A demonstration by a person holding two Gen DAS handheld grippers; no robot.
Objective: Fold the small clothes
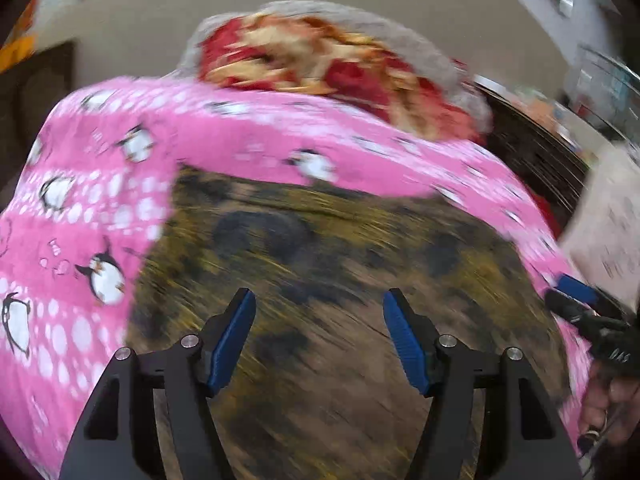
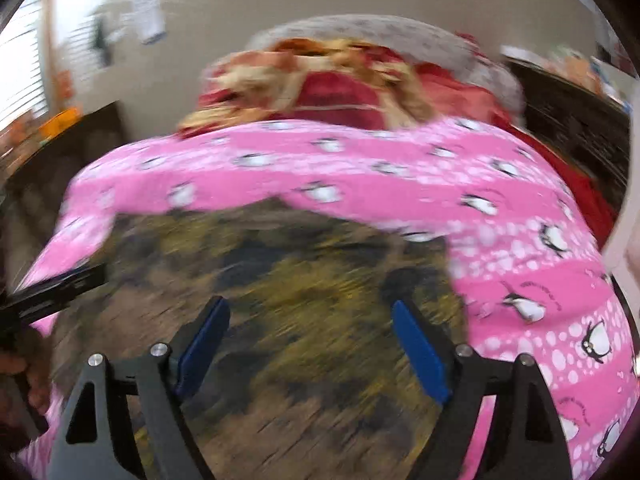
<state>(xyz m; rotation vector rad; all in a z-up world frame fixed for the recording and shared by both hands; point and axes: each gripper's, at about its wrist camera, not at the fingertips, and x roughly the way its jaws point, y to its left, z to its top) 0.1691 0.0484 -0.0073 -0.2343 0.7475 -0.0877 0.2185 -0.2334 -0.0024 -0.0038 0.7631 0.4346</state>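
Nearest in the left wrist view, the left gripper (image 1: 319, 334) stands parted to a middling width with nothing between its blue pads — only the blurred brown-and-yellow patterned worktop (image 1: 320, 264) shows in the gap. In the right wrist view the right gripper (image 2: 310, 344) is spread wide and likewise empty over the same mottled surface. Both seem free of cloth, probably between grasps.

Just beyond the fingertips lies the pink penguin-print garment (image 1: 100, 208). It wraps around the bare patch, running down the left side of the left view, across the middle, and along the right edge, where the other gripper and the hand (image 1: 608, 408) that holds it sit at lower right. In the right view the pink cloth fills the lower right and arches across the centre. Its inner edge borders the open patch, which gives clear room to bring a side inward.

Farther off, at upper centre, a heap of red and cream clothes (image 1: 320, 56) sits against the garment's far edge and likely limits room that way. Behind it a plain wall (image 1: 160, 8) closes the scene.
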